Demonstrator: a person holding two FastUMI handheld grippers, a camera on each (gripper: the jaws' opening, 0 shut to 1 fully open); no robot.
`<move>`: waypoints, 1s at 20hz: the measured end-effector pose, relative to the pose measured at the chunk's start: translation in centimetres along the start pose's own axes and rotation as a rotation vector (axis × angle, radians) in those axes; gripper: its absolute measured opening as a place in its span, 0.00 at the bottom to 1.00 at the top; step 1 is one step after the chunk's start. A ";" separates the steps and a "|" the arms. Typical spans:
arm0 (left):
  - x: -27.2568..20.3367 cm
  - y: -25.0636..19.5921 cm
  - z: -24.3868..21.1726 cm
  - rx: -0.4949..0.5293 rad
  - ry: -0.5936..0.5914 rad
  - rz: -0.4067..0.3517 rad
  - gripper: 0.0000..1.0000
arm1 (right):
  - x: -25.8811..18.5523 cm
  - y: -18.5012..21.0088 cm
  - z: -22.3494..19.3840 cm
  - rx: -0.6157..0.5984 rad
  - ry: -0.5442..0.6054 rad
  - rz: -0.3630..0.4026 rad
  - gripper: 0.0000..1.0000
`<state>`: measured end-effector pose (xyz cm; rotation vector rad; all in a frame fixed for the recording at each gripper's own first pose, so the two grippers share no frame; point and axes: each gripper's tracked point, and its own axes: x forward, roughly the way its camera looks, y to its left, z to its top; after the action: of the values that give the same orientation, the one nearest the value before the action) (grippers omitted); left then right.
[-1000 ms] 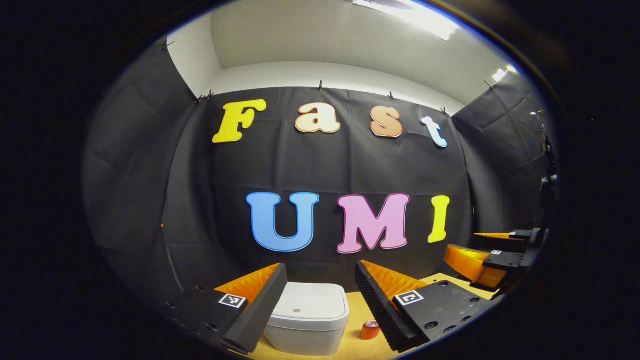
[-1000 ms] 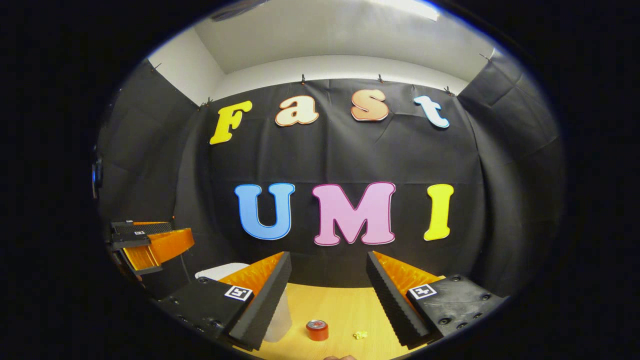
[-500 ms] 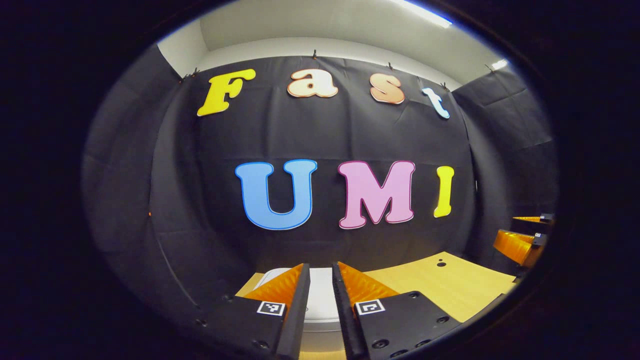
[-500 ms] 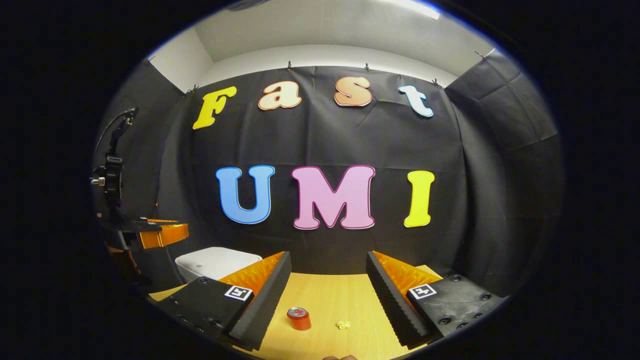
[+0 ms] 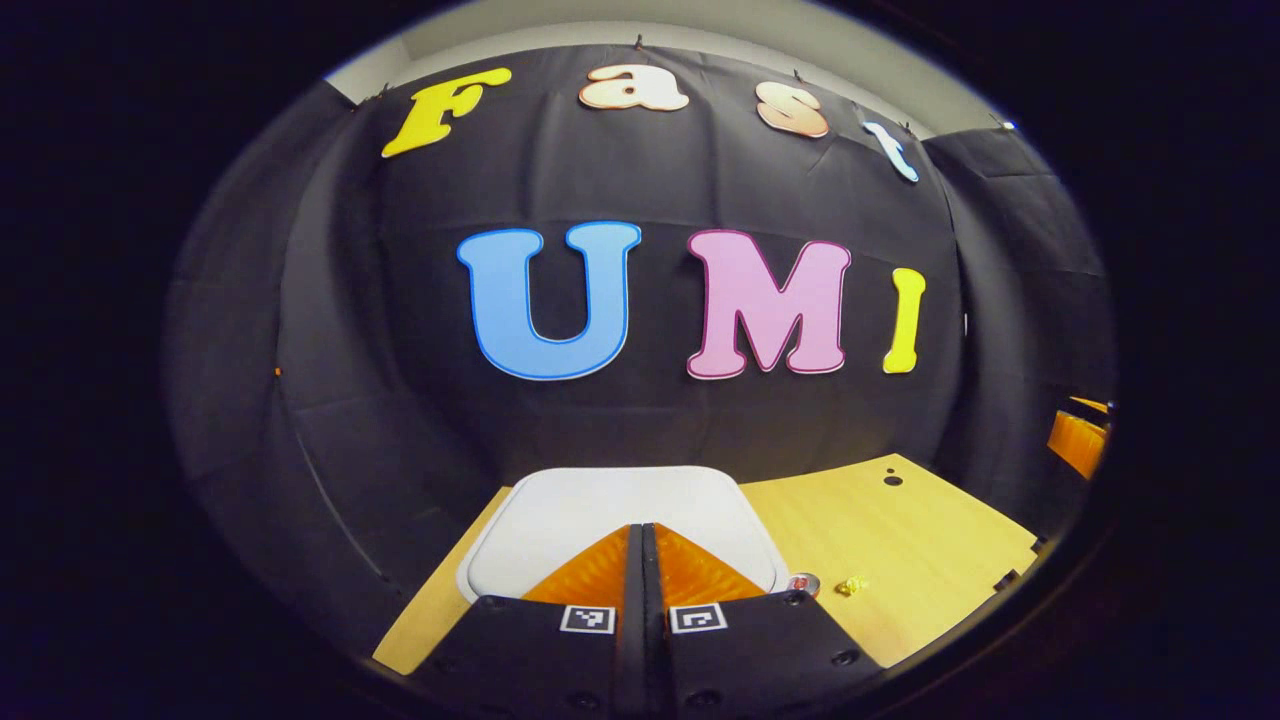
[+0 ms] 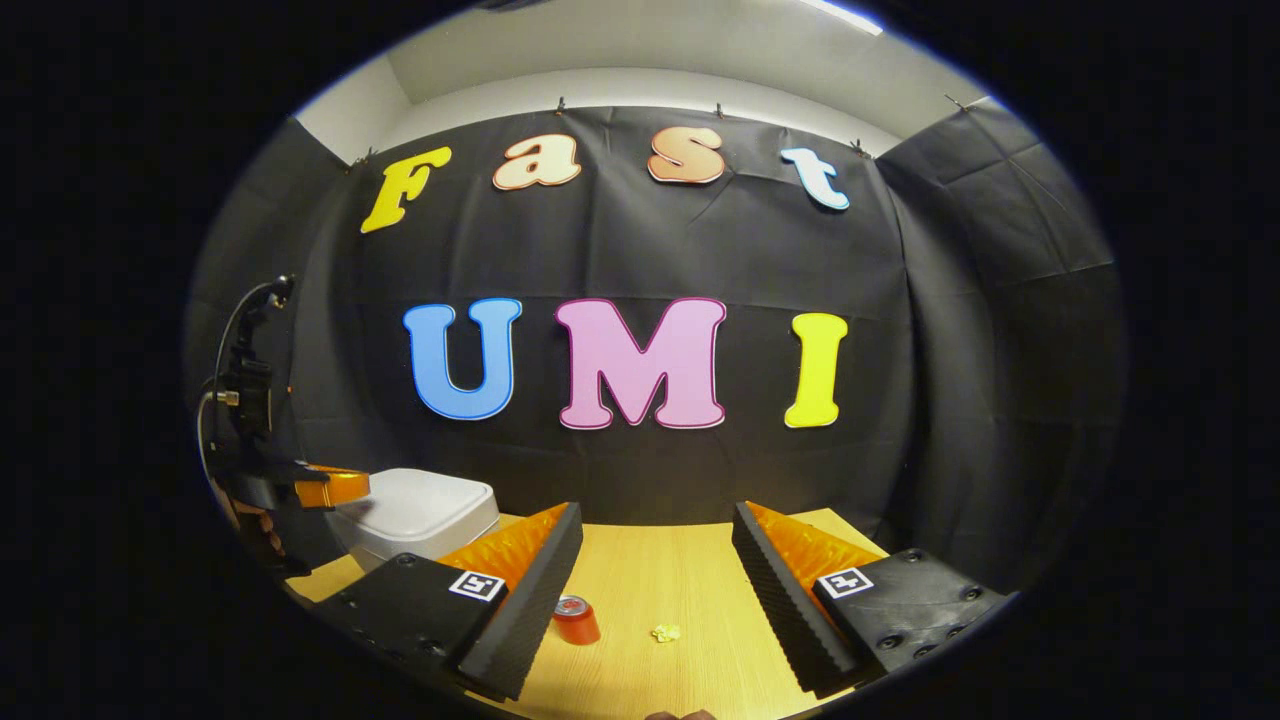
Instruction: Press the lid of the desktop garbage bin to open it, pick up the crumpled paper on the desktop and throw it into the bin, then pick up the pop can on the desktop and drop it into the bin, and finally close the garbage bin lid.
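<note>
The white bin (image 5: 600,505) stands at the table's back left with its lid down. My left gripper (image 5: 641,530) is shut with nothing between its fingers, its tips over the middle of the lid. In the right gripper view the left gripper (image 6: 345,487) hovers at the left edge of the bin (image 6: 425,510); whether it touches the lid I cannot tell. The red pop can (image 6: 575,618) stands upright right of the bin, the small yellow crumpled paper (image 6: 665,632) just right of the can. My right gripper (image 6: 657,512) is open above the table, behind both. The can (image 5: 803,582) and paper (image 5: 851,585) lie beside the bin.
The wooden table (image 5: 900,530) has small holes (image 5: 886,480) near its back right corner. A black camera mount on a bent stalk (image 6: 245,385) stands at the left by the wall. The other gripper (image 5: 1078,440) shows at the far right edge.
My left gripper has gone from open to shut and moved forward and down over the bin lid. The right gripper stays open, drifting slightly.
</note>
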<state>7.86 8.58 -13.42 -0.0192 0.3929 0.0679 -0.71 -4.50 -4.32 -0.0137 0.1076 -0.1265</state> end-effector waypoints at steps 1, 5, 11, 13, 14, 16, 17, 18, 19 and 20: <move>0.2 0.1 -0.7 -0.010 0.021 -0.005 0.05 | 0.0 -0.1 -0.2 0.000 0.006 -0.004 0.97; 0.7 0.2 -1.8 -0.021 0.032 -0.015 0.06 | 0.0 -0.7 -0.5 0.001 0.017 -0.024 0.97; 0.7 0.1 -2.4 0.074 -0.006 -0.010 0.06 | -0.4 -0.2 -0.5 -0.011 0.019 -0.017 0.97; 0.6 0.1 -2.1 0.058 -0.015 -0.021 0.06 | -0.6 -0.1 -0.7 -0.011 0.024 -0.013 0.97; 0.7 0.1 -1.4 0.066 -0.030 -0.026 0.06 | -0.8 0.0 -0.8 -0.011 0.027 -0.010 0.97; 0.7 0.1 -1.5 0.084 -0.013 -0.031 0.06 | -1.0 0.1 -0.6 -0.013 0.026 -0.007 0.97; 0.6 0.2 -1.2 0.085 -0.009 -0.030 0.06 | -1.0 0.2 -0.4 -0.012 0.023 -0.007 0.97; 0.4 0.2 -0.6 0.078 -0.015 -0.023 0.06 | -1.1 0.3 -0.3 -0.013 0.022 -0.008 0.97; 0.1 0.3 0.5 0.073 -0.042 -0.016 0.06 | -1.2 0.4 -0.3 -0.014 0.023 -0.008 0.97; -0.2 0.3 1.8 0.072 -0.075 -0.008 0.06 | -1.3 0.5 -0.1 -0.017 0.020 -0.007 0.97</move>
<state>8.33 8.95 -11.63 0.0526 0.3203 0.0462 -1.93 -3.88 -4.33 -0.0293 0.1286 -0.1325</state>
